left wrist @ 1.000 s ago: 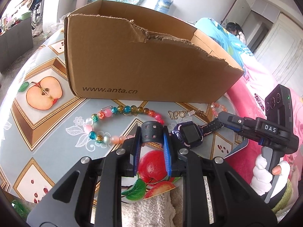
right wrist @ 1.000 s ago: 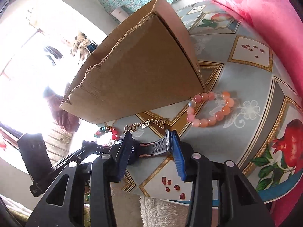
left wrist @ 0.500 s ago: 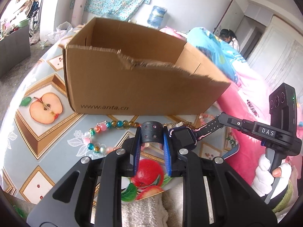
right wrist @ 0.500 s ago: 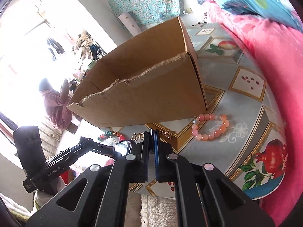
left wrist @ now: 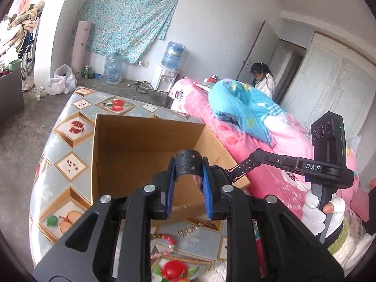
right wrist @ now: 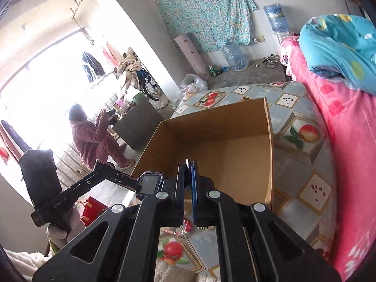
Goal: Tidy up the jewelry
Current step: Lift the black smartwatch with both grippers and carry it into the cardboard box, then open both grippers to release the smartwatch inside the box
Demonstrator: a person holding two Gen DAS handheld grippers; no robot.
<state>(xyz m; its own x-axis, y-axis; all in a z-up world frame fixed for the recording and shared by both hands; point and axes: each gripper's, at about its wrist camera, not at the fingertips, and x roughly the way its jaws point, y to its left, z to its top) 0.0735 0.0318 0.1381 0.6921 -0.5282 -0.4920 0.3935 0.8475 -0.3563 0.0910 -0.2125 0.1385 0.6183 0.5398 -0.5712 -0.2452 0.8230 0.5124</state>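
A smartwatch hangs stretched between both grippers, just above the near rim of an open cardboard box. My left gripper is shut on a curl of the black perforated strap. In the right wrist view the watch face shows left of my right gripper, whose blue pads are shut on the other strap end. The box looks empty inside. Below the grippers, a beaded bracelet and a thin chain lie on the table; pink and red beads show there too.
The table has a fruit-patterned cloth. Pink bedding with a blue quilt presses against its right side. A person sits by the window, and another stands near the door. White towel at the near edge.
Both grippers rose together with the watch, from the table in front of the box to above its open top. The right jaws went from open around the strap to shut on it.
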